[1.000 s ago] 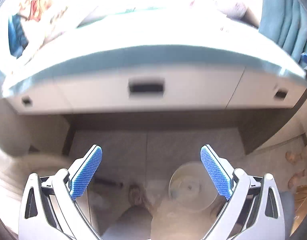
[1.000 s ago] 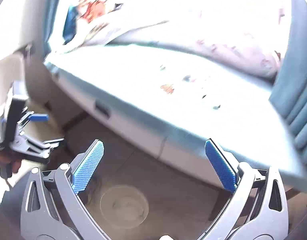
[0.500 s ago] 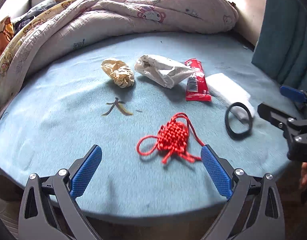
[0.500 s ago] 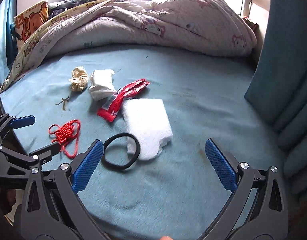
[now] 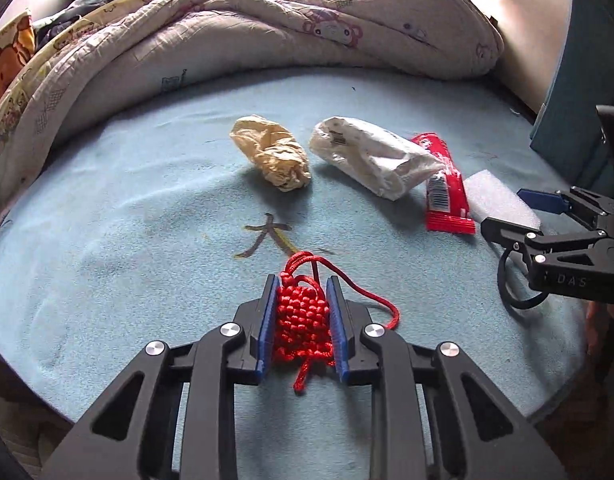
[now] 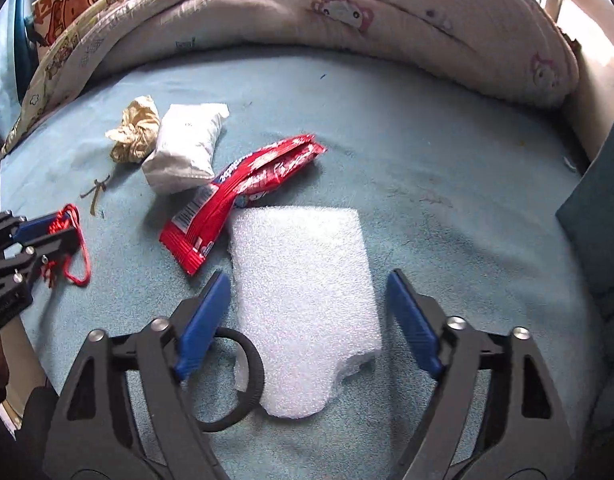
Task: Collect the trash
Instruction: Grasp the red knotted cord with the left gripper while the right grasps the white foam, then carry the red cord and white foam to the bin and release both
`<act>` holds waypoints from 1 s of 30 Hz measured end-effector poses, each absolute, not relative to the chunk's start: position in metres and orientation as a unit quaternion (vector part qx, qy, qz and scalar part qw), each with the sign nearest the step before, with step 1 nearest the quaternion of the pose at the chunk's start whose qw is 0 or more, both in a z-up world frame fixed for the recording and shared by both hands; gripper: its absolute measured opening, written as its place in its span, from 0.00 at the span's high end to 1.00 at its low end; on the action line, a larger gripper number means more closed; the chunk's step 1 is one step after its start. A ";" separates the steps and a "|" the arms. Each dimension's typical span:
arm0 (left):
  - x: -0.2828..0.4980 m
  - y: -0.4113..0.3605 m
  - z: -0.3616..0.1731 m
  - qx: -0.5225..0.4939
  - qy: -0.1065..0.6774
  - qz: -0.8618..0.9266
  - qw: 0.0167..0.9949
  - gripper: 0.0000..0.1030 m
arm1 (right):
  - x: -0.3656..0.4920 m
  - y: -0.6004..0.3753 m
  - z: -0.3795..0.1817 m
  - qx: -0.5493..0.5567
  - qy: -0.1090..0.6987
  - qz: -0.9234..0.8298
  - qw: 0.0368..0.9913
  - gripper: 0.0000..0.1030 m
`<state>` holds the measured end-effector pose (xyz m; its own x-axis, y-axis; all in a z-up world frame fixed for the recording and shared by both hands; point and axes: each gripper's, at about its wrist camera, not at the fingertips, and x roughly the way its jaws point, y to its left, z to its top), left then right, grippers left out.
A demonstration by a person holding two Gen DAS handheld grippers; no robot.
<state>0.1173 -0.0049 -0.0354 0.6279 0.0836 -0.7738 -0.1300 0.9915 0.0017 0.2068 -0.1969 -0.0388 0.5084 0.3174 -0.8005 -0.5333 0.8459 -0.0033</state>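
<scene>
On the light blue bed sheet (image 5: 107, 240) lie a crumpled yellowish paper (image 5: 273, 158), a white crumpled bag (image 5: 371, 160), a red snack wrapper (image 5: 445, 190), a white foam piece (image 6: 303, 300) and a black ring (image 6: 243, 376). My left gripper (image 5: 301, 316) is shut on a red knotted cord (image 5: 303, 320) at the near bed edge. My right gripper (image 6: 307, 320) is open, its blue fingers either side of the foam piece, the left finger over the black ring. The wrapper (image 6: 235, 192) lies just beyond the foam.
A bunched cartoon-print quilt (image 5: 267, 24) fills the far side of the bed. A teal curtain (image 6: 603, 220) hangs at the right. A small brown twig-like scrap (image 5: 267, 236) lies on the sheet ahead of the left gripper.
Both grippers rose from the floor to the bed, then moved forward. The left gripper closed on the red cord. The right gripper narrowed around the foam piece.
</scene>
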 end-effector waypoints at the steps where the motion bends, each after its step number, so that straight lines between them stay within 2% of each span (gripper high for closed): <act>1: 0.118 -0.002 -0.036 -0.029 0.425 0.062 0.902 0.78 | 0.208 -0.196 -0.039 -0.122 0.436 0.256 0.854 0.39; 3: 0.118 0.002 -0.036 -0.037 0.423 0.065 0.903 0.78 | 0.211 -0.195 -0.036 -0.118 0.445 0.252 0.852 0.43; 13: 0.121 0.008 -0.018 -0.038 0.405 0.065 0.911 0.78 | 0.230 -0.234 0.014 0.027 0.376 0.196 0.905 0.44; 17: 0.117 0.013 -0.007 -0.049 0.402 0.062 0.912 0.78 | 0.227 -0.241 0.044 0.020 0.343 0.176 0.922 0.44; 20: 0.101 0.030 0.008 -0.051 0.400 0.062 0.913 0.78 | 0.225 -0.236 0.061 0.011 0.355 0.194 0.914 0.44; 25: 0.073 0.049 0.026 -0.050 0.394 0.068 0.915 0.78 | 0.204 -0.195 0.078 -0.132 0.325 0.166 0.922 0.44; 30: 0.041 0.063 0.031 -0.054 0.395 0.065 0.915 0.78 | 0.187 -0.181 0.070 -0.094 0.364 0.220 0.900 0.44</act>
<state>0.0413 0.0627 0.0314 0.6802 0.0764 -0.7290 -0.1616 0.9857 -0.0475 0.1867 -0.1806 0.0705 0.6383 0.3272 -0.6968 -0.4640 0.8858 -0.0091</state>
